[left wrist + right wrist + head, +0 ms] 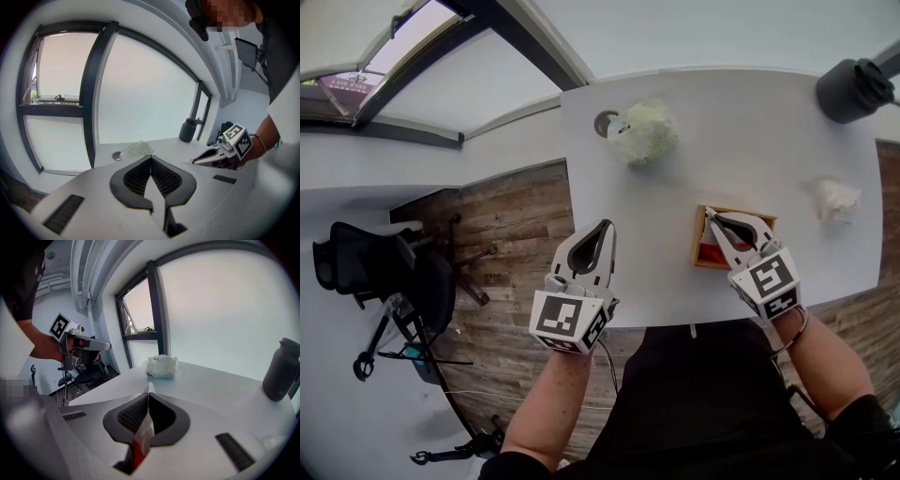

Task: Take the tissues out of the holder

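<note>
The wooden holder (698, 242) on the white surface (750, 141) keeps red and white tissues (712, 253), partly hidden under the right gripper (711, 216), closed on a tissue (143, 433). The left gripper (607, 227), left of the holder, is closed and empty

White table (750, 122) from above: dark bottle (853, 89) at its far right corner; pale green bundle (644, 133) just beside a round grommet (606, 123) near the far left edge. Left of it, wooden floor (516, 216) with a black chair (380, 267); dark-framed window (61, 98) beyond.

readable text: none | labels: none | numbers: none
</note>
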`<state>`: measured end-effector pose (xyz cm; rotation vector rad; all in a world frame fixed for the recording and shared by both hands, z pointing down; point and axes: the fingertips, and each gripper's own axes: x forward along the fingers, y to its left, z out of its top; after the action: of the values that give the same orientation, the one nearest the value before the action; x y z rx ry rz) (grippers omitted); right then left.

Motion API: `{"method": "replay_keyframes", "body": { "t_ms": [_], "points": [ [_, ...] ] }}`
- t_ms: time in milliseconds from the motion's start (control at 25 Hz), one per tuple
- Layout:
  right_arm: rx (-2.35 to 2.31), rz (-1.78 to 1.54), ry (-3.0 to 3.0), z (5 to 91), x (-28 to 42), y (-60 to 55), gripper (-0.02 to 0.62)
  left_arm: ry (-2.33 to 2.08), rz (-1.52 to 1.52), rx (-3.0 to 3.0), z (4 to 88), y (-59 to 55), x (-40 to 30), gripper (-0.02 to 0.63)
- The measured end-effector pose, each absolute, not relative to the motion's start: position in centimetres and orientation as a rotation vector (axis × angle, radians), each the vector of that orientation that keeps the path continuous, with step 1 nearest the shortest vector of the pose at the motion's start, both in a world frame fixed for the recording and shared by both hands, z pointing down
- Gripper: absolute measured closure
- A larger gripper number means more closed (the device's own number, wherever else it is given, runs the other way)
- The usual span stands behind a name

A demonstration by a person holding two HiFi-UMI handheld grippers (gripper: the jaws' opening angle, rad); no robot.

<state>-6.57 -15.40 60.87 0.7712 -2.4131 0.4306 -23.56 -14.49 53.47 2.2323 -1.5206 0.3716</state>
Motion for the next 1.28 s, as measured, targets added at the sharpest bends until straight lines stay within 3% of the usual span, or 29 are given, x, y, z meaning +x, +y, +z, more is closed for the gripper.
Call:
{"method": "replay_keyframes", "body": {
  "t_ms": [1280],
  "points": [
    [0.954, 0.334, -2.524, 51.4, -2.3, -14.1, 0.583, -1.576, 0.273, 2.373, 45.3, -13.3, -21.4, 0.6]
  ]
}}
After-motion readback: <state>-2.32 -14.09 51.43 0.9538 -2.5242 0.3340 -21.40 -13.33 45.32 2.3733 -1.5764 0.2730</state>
